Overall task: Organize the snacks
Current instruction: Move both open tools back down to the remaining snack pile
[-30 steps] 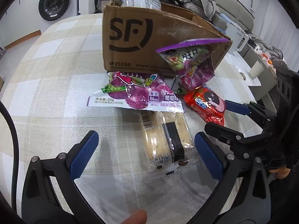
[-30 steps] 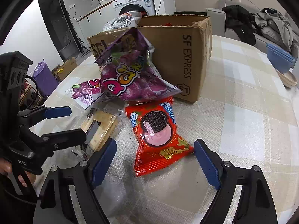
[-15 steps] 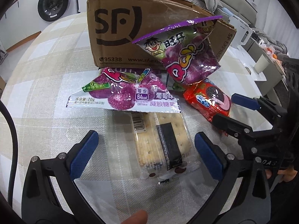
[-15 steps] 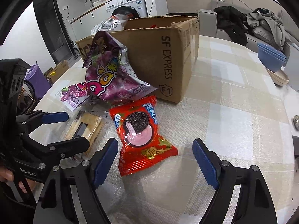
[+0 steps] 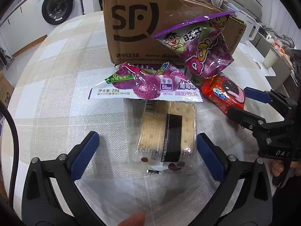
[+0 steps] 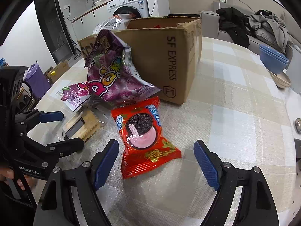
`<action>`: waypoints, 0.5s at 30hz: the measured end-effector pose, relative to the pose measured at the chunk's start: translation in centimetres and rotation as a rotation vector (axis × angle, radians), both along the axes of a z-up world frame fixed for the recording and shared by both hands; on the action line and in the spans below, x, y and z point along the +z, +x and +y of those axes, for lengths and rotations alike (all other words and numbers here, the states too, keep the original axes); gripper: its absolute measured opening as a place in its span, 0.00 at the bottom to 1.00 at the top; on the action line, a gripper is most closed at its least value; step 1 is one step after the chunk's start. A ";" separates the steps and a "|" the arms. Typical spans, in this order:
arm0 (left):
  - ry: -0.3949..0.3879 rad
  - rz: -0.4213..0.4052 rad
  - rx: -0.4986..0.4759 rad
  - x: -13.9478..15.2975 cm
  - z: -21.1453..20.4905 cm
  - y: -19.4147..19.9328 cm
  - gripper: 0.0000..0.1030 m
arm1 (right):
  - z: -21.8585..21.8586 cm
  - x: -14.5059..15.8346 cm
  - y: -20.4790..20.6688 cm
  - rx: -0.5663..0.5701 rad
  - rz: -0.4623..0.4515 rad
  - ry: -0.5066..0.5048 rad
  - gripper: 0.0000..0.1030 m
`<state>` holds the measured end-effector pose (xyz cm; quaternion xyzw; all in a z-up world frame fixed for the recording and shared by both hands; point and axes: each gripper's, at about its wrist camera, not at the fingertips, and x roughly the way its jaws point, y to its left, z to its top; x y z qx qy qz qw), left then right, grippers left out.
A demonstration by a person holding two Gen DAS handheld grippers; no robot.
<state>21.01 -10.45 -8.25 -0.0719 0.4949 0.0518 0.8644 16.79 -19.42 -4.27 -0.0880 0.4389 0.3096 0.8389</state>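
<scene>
The left gripper (image 5: 145, 151) has advanced over the cracker pack (image 5: 166, 131) — jaws apart, pack between them, ungrasped. The right gripper (image 6: 156, 164), jaws likewise apart, straddles the red Oreo packet (image 6: 144, 135) — both pickups appear imminent.
</scene>
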 end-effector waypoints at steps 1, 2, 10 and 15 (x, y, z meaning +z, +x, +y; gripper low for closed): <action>0.007 0.004 -0.004 0.0 -0.3 0.3 0.99 | 0.3 0.0 -0.1 0.002 -0.002 -0.004 0.82; 0.019 0.009 -0.011 -0.1 -0.7 0.6 0.99 | 0.5 0.0 -0.1 0.006 -0.004 -0.007 0.82; 0.051 0.011 -0.071 -0.7 -2.4 1.6 0.98 | 2.8 -0.4 -0.6 0.028 -0.041 -0.088 0.80; 0.051 0.000 -0.078 -0.7 -2.5 1.7 0.94 | 3.3 -0.4 -0.8 0.027 -0.058 -0.107 0.68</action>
